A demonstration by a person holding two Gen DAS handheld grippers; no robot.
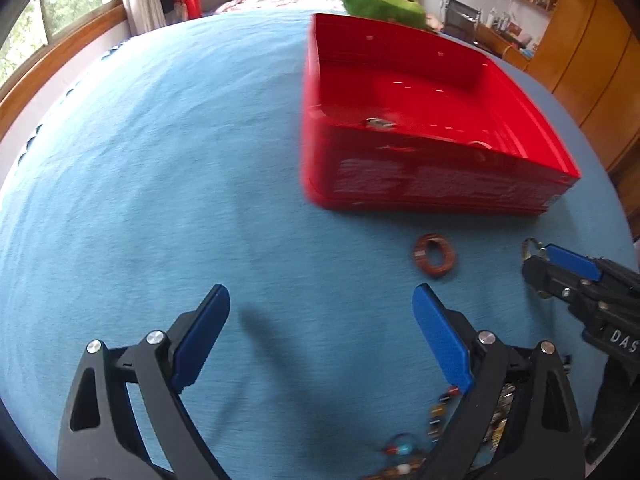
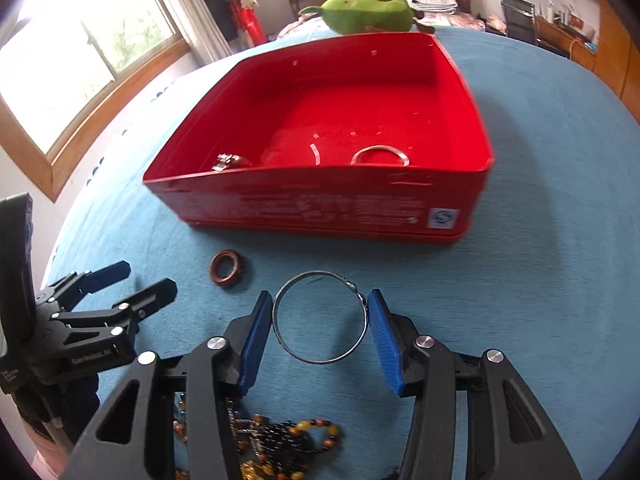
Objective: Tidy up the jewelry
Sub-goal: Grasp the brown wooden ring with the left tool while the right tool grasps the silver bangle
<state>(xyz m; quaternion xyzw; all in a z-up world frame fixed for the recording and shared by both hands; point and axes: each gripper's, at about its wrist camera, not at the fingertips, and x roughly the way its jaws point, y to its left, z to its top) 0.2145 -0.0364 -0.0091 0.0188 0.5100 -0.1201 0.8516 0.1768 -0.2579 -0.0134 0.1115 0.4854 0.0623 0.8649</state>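
A red box (image 2: 320,204) stands on the blue cloth, also in the left wrist view (image 1: 420,176). Inside lie a silver bangle (image 2: 380,154) and a small silver piece (image 2: 226,162). My right gripper (image 2: 320,326) is shut on a thin silver bangle (image 2: 320,356), held across its width between both fingers. A brown wooden ring (image 2: 227,269) lies on the cloth in front of the box, also in the left wrist view (image 1: 435,255). My left gripper (image 1: 320,336) is open and empty above the cloth. A pile of beaded jewelry (image 2: 280,440) lies under the right gripper.
A green plush toy (image 2: 368,10) sits behind the box. A window (image 2: 80,52) is at the left, wooden cabinets (image 1: 592,60) at the right. Beads (image 1: 404,452) lie near the left gripper's right finger.
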